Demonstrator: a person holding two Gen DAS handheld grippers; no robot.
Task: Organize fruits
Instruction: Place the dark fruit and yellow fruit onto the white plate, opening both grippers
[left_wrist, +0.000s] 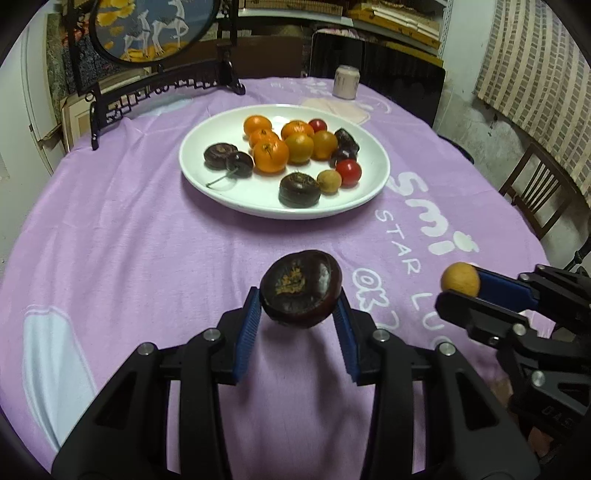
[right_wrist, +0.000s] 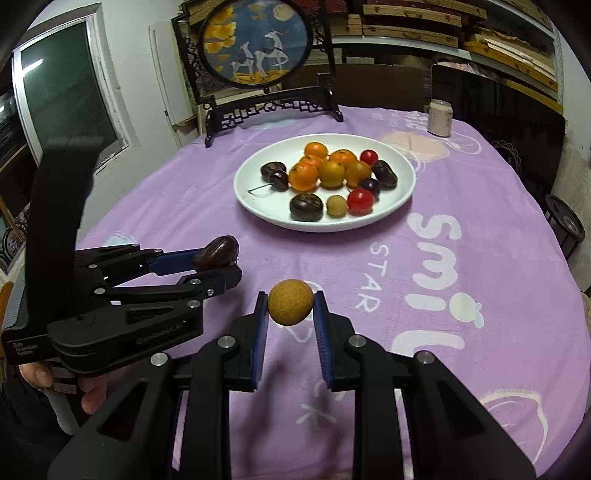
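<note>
My left gripper (left_wrist: 300, 295) is shut on a dark purple mangosteen (left_wrist: 301, 286), held off the purple cloth; the same gripper (right_wrist: 221, 266) and mangosteen (right_wrist: 217, 253) show at the left of the right wrist view. My right gripper (right_wrist: 291, 304) is shut on a small tan round longan (right_wrist: 291, 302), also lifted; that gripper (left_wrist: 461, 290) and longan (left_wrist: 460, 278) appear at the right in the left wrist view. Ahead sits a white plate (left_wrist: 207, 184) (right_wrist: 251, 201) holding several oranges (left_wrist: 270, 155), dark fruits, red tomatoes and another longan.
The round table wears a purple cloth (left_wrist: 129, 240) with white lettering. A pale can (left_wrist: 346, 82) (right_wrist: 440, 118) stands beyond the plate. A black carved stand with a round painted screen (right_wrist: 255, 48) occupies the far left. A wooden chair (left_wrist: 539, 192) is at the right edge.
</note>
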